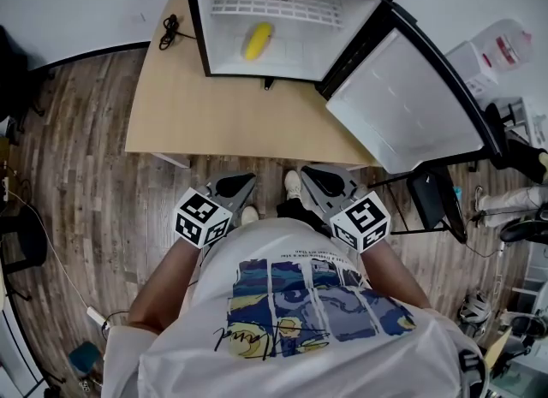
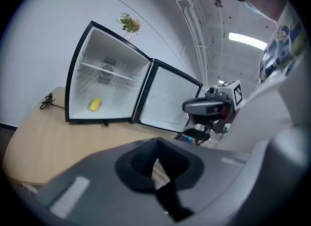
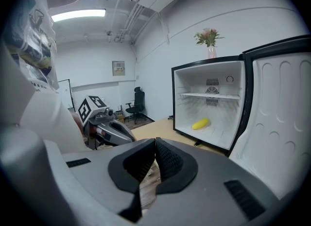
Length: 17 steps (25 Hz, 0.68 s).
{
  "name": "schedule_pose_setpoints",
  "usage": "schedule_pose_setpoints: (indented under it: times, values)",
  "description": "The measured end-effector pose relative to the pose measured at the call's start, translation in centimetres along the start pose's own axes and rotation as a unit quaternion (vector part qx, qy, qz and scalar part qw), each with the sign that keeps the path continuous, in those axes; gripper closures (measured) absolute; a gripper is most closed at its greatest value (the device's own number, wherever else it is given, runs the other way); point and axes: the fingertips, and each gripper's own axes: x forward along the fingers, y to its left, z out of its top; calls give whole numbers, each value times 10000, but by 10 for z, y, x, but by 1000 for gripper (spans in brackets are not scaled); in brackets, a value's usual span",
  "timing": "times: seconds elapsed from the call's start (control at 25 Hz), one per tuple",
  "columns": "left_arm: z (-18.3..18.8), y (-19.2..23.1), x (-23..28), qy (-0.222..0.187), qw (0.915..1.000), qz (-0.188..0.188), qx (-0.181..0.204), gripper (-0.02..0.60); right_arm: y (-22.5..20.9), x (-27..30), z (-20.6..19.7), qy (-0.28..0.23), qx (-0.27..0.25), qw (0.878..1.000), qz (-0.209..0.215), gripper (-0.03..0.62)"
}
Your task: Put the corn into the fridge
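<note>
1. Corn (image 1: 258, 40) lies on the floor of the fridge (image 1: 199, 28), near the middle, under the wire shelf. We judge the placing step done.
2. Bearing: in the head view the corn lies at about 12 o'clock from both tools, well apart from them. The whole table (image 1: 214, 114) lies between.
3. Long axis: in the head view the cob runs from about 1 o'clock to 7 o'clock. In the right gripper view it tilts up to the right.
4. Left gripper (image 2: 156, 152): we read the jaws as pressed together with nothing between them.
5. Right gripper (image 3: 155, 147): the ribbed pads meet at the tips, and we see nothing pinched there.
6. Both tools sit close to the person's body, side by side and pointing toward the fridge.
7. Nearer hand: the left gripper lines up more closely with the corn. The right gripper is nearer the open door (image 1: 402, 105), which stands at about 1 o'clock from it.
8. Judgement: if a move remains, it is swinging the door shut, and we expect the right side to suit it better.
</note>
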Motion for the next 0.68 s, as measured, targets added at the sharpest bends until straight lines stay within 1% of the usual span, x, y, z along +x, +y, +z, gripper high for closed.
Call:
schedule_pose_setpoints:
  times: [0.2, 0.68]
  values:
    - [1, -2, 3, -20, 9999, -44, -156, 572, -2, 0, 1, -34, 40, 10000, 33, 582]
    - [5, 5, 19, 61, 9999, 23, -146, 572, -19, 5, 2, -56, 57, 9999, 86, 582]
